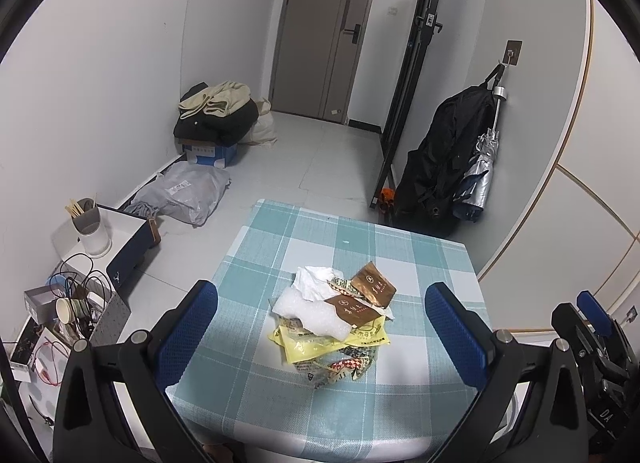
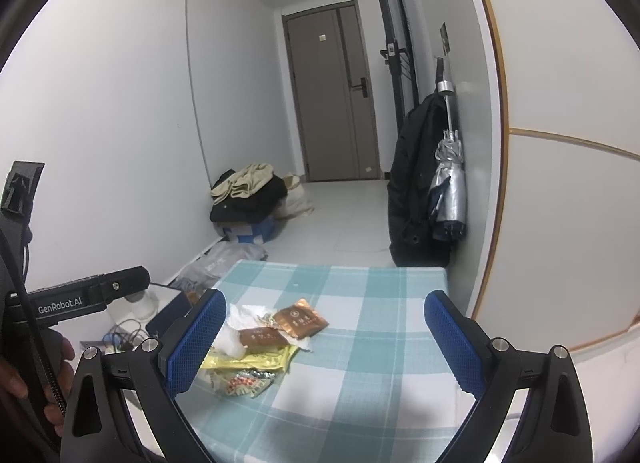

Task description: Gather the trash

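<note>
A heap of trash (image 1: 334, 319) lies in the middle of the teal-checked tablecloth (image 1: 420, 263): brown sachets (image 1: 374, 287), crumpled white tissue (image 1: 312, 281), a yellow wrapper (image 1: 308, 345) and printed packets. My left gripper (image 1: 326, 337) is open, its blue pads either side of the heap, hovering above it. In the right wrist view the same trash (image 2: 264, 347) sits left of centre on the tablecloth (image 2: 380, 343). My right gripper (image 2: 326, 345) is open with nothing between its fingers; its left pad (image 2: 196, 343) covers the heap's left edge.
Left of the table are a white cup of chopsticks (image 1: 90, 225), a box of cables (image 1: 76, 303) and a grey plastic bag (image 1: 188, 193). Clothes (image 1: 218, 111) are piled on a blue box. A black jacket (image 1: 448, 159) and an umbrella (image 1: 480, 171) hang on the right wall.
</note>
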The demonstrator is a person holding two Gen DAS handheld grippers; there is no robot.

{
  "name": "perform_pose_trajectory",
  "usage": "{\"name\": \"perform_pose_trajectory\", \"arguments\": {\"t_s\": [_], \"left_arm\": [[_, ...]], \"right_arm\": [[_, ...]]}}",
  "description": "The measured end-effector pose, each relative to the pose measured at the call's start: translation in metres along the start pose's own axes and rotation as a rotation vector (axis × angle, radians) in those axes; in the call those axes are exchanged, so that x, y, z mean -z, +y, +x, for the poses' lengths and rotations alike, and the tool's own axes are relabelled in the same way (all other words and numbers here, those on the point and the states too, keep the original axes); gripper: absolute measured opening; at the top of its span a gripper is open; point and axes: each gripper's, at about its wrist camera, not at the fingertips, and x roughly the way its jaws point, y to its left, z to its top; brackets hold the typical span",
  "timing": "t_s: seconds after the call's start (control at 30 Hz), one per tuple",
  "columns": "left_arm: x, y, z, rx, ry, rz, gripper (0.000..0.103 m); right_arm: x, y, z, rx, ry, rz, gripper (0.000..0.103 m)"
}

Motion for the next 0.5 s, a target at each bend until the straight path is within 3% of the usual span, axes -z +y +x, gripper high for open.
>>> {"name": "perform_pose_trajectory", "arguments": {"t_s": [0.5], "left_arm": [[-0.0012,0.0018,0.0022,0.013,0.007,-0.011,0.102]], "right_arm": [[0.0007,-0.0011,-0.0028,0.007,-0.007,0.003,0.101]]}}
